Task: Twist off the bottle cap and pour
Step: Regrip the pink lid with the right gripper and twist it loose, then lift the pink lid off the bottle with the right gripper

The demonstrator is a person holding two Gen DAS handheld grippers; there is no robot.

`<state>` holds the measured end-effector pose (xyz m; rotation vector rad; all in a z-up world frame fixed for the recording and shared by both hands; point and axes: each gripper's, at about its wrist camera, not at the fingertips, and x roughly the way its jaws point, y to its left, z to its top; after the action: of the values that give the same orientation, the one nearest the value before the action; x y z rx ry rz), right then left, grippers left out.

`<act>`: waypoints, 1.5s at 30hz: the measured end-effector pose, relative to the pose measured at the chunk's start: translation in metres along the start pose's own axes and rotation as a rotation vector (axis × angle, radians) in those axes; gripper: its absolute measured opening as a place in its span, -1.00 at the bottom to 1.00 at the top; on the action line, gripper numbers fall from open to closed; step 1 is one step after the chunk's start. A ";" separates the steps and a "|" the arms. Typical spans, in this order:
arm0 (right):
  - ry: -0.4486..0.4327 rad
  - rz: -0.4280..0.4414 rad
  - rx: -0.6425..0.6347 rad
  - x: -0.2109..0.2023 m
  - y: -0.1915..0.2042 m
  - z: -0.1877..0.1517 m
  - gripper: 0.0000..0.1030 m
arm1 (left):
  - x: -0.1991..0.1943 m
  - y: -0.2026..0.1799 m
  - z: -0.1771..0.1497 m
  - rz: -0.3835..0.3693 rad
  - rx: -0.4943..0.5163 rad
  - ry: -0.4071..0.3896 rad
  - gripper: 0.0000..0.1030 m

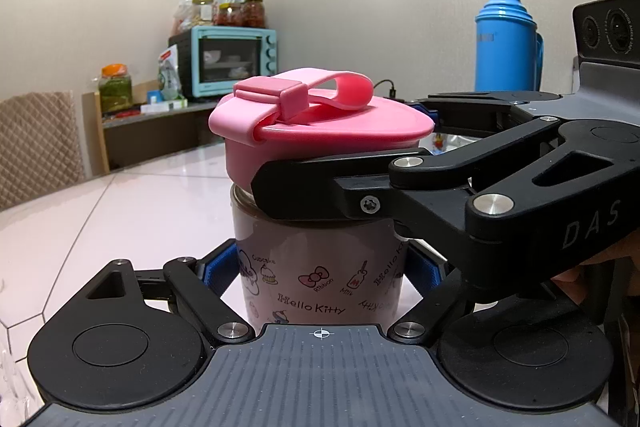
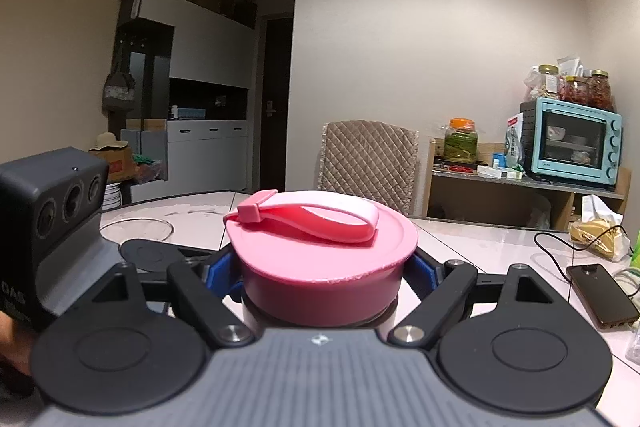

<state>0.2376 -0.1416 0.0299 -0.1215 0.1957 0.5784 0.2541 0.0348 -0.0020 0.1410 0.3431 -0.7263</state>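
Note:
A Hello Kitty bottle point(image 1: 316, 279) with a pink screw cap point(image 1: 320, 131) and loop strap stands upright on the white table point(image 1: 120, 211). My left gripper point(image 1: 320, 271) is shut on the bottle's printed body, blue pads pressed to both sides. My right gripper point(image 2: 322, 273) comes in from the right in the left wrist view and is shut on the pink cap point(image 2: 320, 267), its blue pads point(image 2: 424, 271) against the cap's sides. In the right wrist view the bottle body is mostly hidden below the cap.
A blue thermos point(image 1: 506, 43) stands behind at the right. A phone point(image 2: 600, 295) with a cable and a crumpled bag point(image 2: 596, 231) lie on the table to the right. A padded chair point(image 2: 368, 163) and a shelf with a teal oven point(image 2: 576, 139) stand behind.

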 end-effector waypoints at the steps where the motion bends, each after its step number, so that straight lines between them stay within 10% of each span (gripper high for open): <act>1: -0.001 0.005 -0.002 0.000 0.000 0.000 0.65 | 0.000 0.000 0.000 0.000 0.000 0.000 0.74; 35: 0.009 0.462 -0.095 0.015 -0.066 0.015 0.65 | -0.002 -0.003 0.000 0.008 0.009 -0.005 0.74; 45: -0.017 0.478 -0.075 0.014 -0.069 0.027 0.65 | -0.003 -0.004 0.000 0.010 0.013 -0.006 0.74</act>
<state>0.2912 -0.1873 0.0569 -0.1428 0.1872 1.0634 0.2492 0.0339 -0.0012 0.1525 0.3319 -0.7188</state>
